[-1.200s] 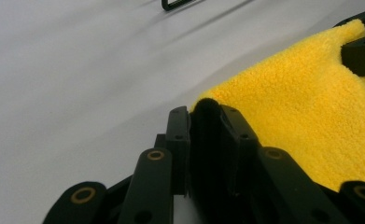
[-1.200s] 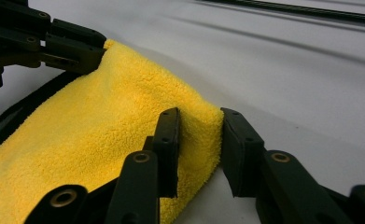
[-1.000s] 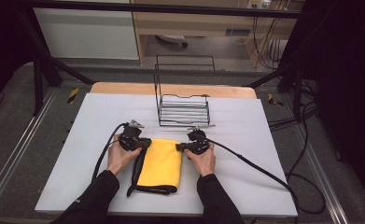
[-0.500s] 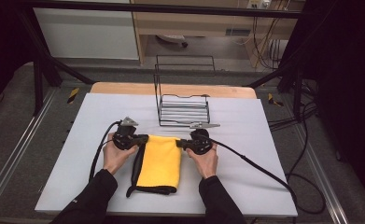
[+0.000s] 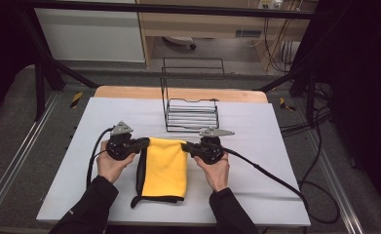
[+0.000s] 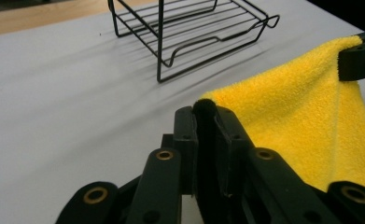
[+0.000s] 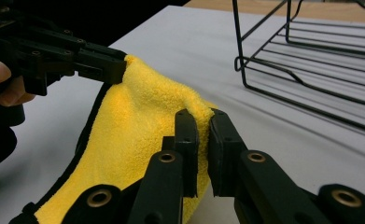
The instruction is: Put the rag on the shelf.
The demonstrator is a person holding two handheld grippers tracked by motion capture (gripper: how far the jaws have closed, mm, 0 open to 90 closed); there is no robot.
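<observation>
Two corners of the yellow cloth (image 5: 166, 165) are now off the table (image 5: 276, 146): compared with a second ago, its far edge has risen and stretches between my two tools, while the near edge, with its black trim, still lies on the table close to me.

1. Left hand-held gripper (image 5: 142, 143): clenched on the far left corner of the cloth. In the left gripper view, the dark trim of that corner sits pinched between the two black jaws. These jaws have just been closing a little further, with the cloth between them.
2. Right hand-held gripper (image 5: 190, 146): clenched on the far right corner. In the right gripper view, yellow pile bulges from between the closed jaws.
3. Both hands have lifted together, so the grip on each corner appears secure. I judge that the pick-up is done and that the cloth is ready to be carried or folded.

Container status: the black wire rack (image 5: 192, 114) stands on the table just beyond the cloth, apart from it. Nothing lies on its wire floor, and its tall back frame is upright. Whether the cloth is meant for this rack I cannot tell.
</observation>
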